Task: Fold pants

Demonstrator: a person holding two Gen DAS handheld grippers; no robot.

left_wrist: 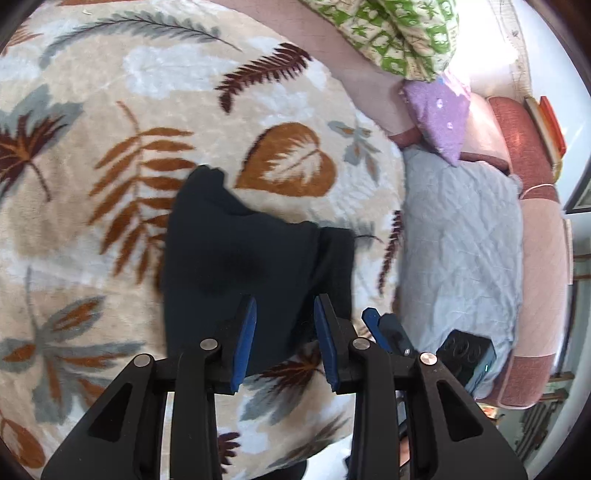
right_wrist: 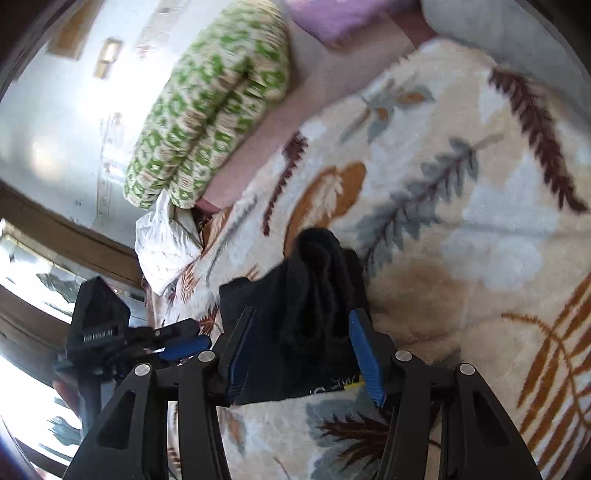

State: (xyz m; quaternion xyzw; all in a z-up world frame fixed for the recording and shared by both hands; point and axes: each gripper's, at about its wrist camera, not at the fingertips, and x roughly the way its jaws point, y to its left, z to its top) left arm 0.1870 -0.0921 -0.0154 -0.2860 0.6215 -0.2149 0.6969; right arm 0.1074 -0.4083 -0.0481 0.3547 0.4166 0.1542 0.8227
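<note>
Pants (left_wrist: pixel 240 266) lie bundled on leaf-print blanket (left_wrist: pixel 110 166) (quilt (left_wrist: pixel 399 33) beyond).

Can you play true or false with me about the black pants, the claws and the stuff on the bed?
1. The pants are black. True.
2. The pants lie on a plain white sheet. False: they lie on a blanket with a leaf pattern.
3. The left claw is open, with the pants showing between its blue fingers. True.
4. The right claw is clamped tight shut with nothing between its fingers. False: it is open, with bunched pants fabric between them.
5. A purple pillow sits near a green patterned quilt. True.
</note>
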